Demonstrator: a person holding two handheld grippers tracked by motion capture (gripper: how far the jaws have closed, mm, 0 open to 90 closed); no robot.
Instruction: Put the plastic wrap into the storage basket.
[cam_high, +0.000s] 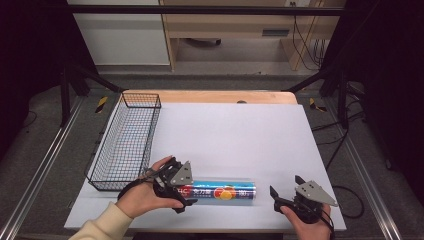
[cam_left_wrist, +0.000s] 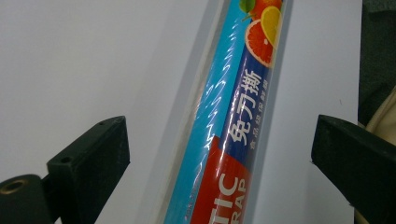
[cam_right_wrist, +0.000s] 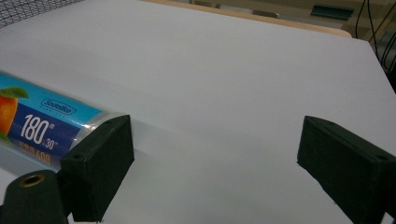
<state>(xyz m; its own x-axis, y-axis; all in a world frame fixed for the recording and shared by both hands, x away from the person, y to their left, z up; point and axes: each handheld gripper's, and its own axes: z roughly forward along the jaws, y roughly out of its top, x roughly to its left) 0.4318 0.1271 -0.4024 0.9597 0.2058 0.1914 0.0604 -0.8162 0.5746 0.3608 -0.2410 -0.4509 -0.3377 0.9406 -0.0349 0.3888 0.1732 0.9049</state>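
One roll of plastic wrap (cam_high: 222, 192) lies lengthwise near the front edge of the white table (cam_high: 235, 135). Left gripper (cam_high: 172, 186), held in the left hand (cam_high: 142, 197), straddles the roll's left end, jaws spread wide on either side without touching it. Right gripper (cam_high: 286, 192), in the right hand (cam_high: 307, 227), rests just beyond the roll's right end, jaws likewise released. One wire basket (cam_high: 127, 142) stands at the table's left edge.

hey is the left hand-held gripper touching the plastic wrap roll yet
Apart. The left gripper view shows the left hand-held gripper with jaws wide open, white table visible between each jaw and the plastic wrap roll lying between them.
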